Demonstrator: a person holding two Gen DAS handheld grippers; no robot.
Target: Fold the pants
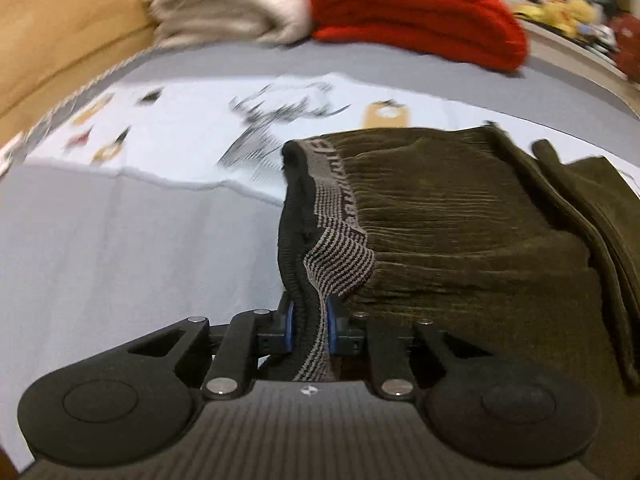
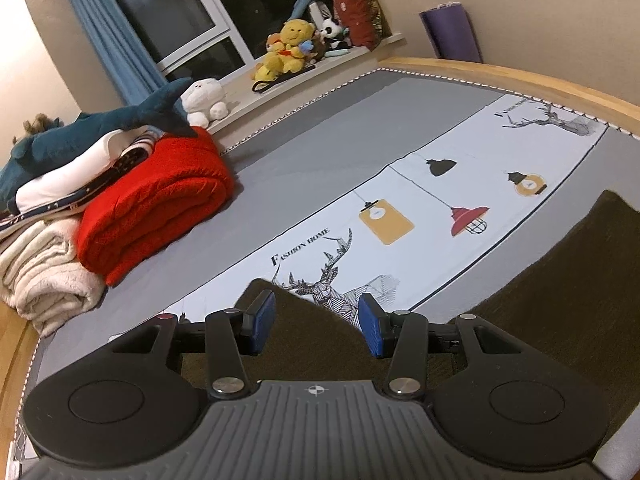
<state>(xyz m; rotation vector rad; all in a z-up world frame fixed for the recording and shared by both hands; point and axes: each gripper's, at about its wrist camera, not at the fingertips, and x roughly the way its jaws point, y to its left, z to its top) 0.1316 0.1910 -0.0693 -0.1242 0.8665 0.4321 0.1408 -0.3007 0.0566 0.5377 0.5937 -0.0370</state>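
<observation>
Dark olive corduroy pants [image 1: 460, 232] lie on the grey bed sheet [image 1: 120, 248], their black and grey striped waistband [image 1: 340, 256] rising toward the camera in the left wrist view. My left gripper [image 1: 309, 322] is shut on that waistband, the blue pads pinching its edge. In the right wrist view my right gripper [image 2: 316, 326] stands open just above the pants [image 2: 560, 288], with cloth lying below the blue pads [image 2: 370, 326] and nothing pinched between them.
A folded red blanket [image 2: 156, 208] and a cream blanket [image 2: 44, 276] are stacked at the bed's far side, with a plush shark [image 2: 100, 128] on top. Soft toys [image 2: 292, 48] sit on the window ledge. A wooden bed frame [image 2: 520, 76] rims the mattress.
</observation>
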